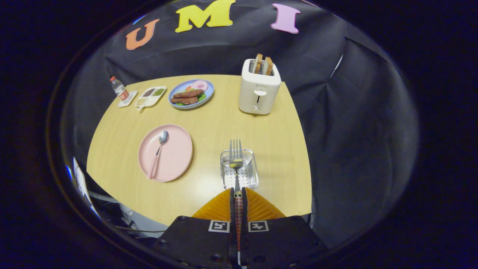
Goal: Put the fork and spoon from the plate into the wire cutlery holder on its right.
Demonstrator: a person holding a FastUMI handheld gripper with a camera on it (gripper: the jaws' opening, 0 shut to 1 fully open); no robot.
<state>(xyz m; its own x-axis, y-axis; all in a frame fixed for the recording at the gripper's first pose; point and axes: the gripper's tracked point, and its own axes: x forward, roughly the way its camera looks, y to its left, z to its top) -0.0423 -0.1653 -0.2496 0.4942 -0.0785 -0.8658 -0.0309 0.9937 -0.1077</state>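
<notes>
My gripper (238, 191) is shut on the fork (235, 157), both fingers pressing its checked handle. The fork's metal tines point away from me and hang over the wire cutlery holder (253, 175), which stands just ahead of the fingers on the wooden table. To the left of the holder lies the pink plate (177, 157). On it rests the spoon (158, 151), bowl at the far side and pink checked handle pointing toward me.
A white toaster (259, 87) with two slices of toast stands beyond the holder. At the far left of the table (224, 116) sit a blue plate of food (191, 94), a divided snack tray (151, 96) and a small bottle (119, 89).
</notes>
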